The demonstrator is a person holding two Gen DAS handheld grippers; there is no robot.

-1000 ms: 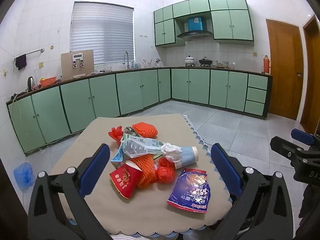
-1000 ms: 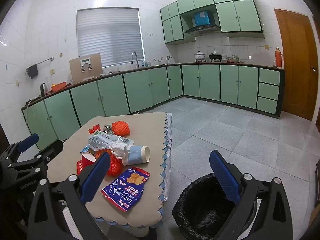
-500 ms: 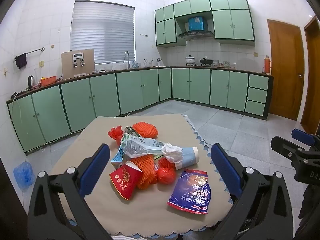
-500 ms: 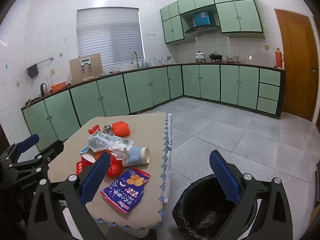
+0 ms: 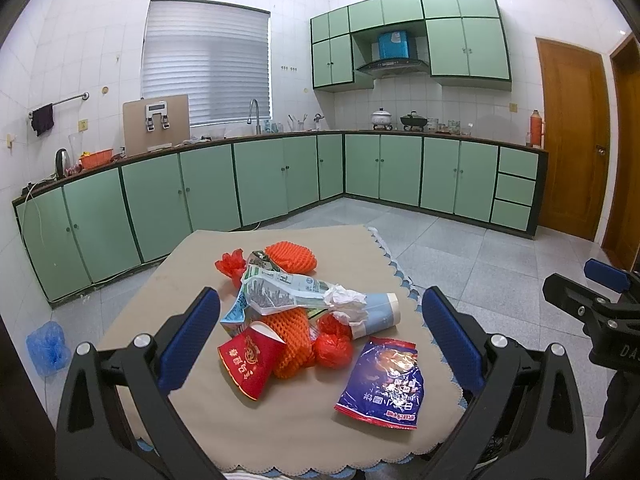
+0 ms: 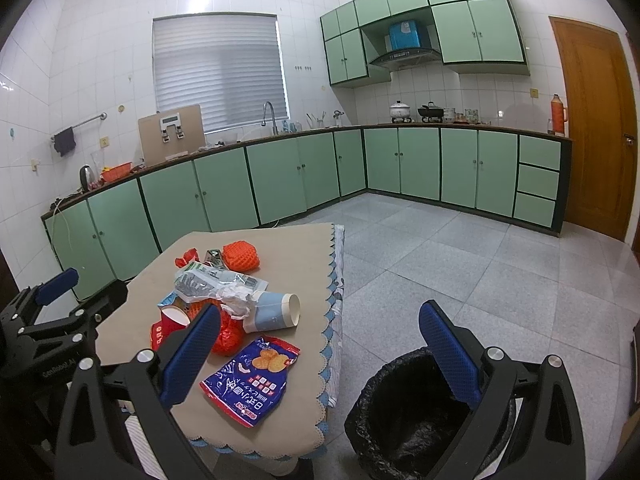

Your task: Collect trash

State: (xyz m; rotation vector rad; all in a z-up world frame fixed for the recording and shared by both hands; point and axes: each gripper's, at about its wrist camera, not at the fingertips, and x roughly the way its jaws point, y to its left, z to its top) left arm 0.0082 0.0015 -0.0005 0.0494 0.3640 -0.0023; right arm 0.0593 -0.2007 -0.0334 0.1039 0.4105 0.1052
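A pile of trash lies on the beige table (image 5: 280,432): a blue snack bag (image 5: 382,382), a red paper cup (image 5: 248,360), orange foam netting (image 5: 294,340), a red plastic ball (image 5: 333,350), a blue-white paper cup (image 5: 376,314), a crumpled clear wrapper (image 5: 280,292). My left gripper (image 5: 320,336) is open and empty, just short of the pile. My right gripper (image 6: 320,352) is open and empty, beside the table and above a black-lined trash bin (image 6: 416,420). The snack bag (image 6: 252,382) and the blue-white cup (image 6: 276,312) also show in the right wrist view.
The table (image 6: 160,280) stands on a grey tiled floor. Green cabinets (image 5: 280,176) run along the far walls. A wooden door (image 5: 572,136) is at the right. A blue bag (image 5: 48,346) lies on the floor at the left.
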